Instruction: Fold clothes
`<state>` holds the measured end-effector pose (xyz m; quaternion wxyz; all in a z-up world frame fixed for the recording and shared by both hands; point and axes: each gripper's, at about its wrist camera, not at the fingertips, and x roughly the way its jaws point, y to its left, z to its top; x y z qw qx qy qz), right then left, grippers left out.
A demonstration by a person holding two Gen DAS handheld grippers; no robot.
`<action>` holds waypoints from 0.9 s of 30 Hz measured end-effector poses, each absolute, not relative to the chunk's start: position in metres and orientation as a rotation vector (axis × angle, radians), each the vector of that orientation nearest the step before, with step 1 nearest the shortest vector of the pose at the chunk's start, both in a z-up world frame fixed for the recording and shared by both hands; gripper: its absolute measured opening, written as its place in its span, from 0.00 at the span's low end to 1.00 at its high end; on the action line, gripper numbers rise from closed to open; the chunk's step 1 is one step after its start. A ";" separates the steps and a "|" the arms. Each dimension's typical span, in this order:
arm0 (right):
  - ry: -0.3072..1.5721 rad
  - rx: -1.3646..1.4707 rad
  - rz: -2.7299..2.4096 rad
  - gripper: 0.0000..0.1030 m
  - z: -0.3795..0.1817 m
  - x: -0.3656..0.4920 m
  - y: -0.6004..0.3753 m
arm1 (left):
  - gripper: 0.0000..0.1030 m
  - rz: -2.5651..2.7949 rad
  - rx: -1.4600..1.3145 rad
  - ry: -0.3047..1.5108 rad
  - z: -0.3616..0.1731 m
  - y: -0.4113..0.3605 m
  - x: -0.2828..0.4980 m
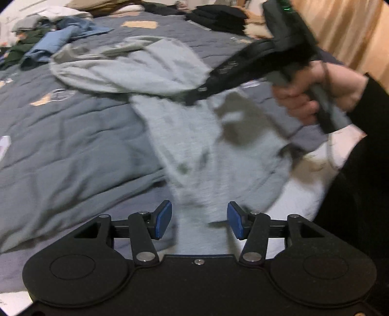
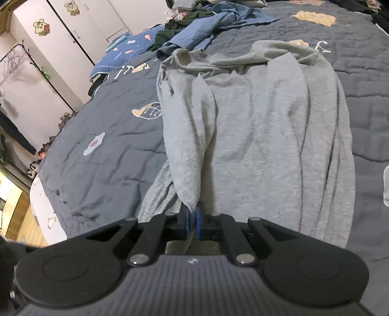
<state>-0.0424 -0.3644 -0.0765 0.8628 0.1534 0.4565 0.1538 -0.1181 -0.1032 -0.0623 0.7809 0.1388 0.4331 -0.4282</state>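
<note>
the right gripper (image 2: 192, 220) has its blue pads pressed together on a pinched fold of the grey garment (image 2: 255, 136), and the cloth rises from the pads in a narrow ridge. the left gripper (image 1: 199, 220) stands about half open; a strip of the same grey garment (image 1: 194, 150) lies between its blue pads (image 1: 163, 220), but the pads do not press on it. in the left wrist view, which is blurred, the right gripper's black body reaches in from the upper right, held by a hand (image 1: 316, 94) in a dark sleeve.

the grey garment is spread lengthwise over a dark grey-blue quilt (image 2: 109, 150) printed with small pale motifs, creased along its length, its far end bunched up. beyond it on the quilt lies a crumpled blue garment (image 2: 214, 26) beside something dark green (image 2: 170, 34). a pile of black clothes (image 1: 218, 18) sits at the far edge of the bed in the left wrist view. to the left of the bed stands a pale wardrobe (image 2: 80, 24) with cartoon stickers on its doors.
</note>
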 end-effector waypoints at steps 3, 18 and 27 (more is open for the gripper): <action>0.971 0.331 0.320 0.06 -0.079 -0.041 -0.367 | 0.54 -0.933 0.394 0.986 -0.078 -0.113 -0.122; 0.973 0.360 0.337 0.08 -0.075 -0.040 -0.366 | 0.10 -0.938 0.276 1.031 -0.072 -0.097 -0.110; 0.970 0.429 0.379 0.11 -0.073 -0.036 -0.365 | 0.09 -0.752 0.187 0.880 0.005 -0.021 -0.079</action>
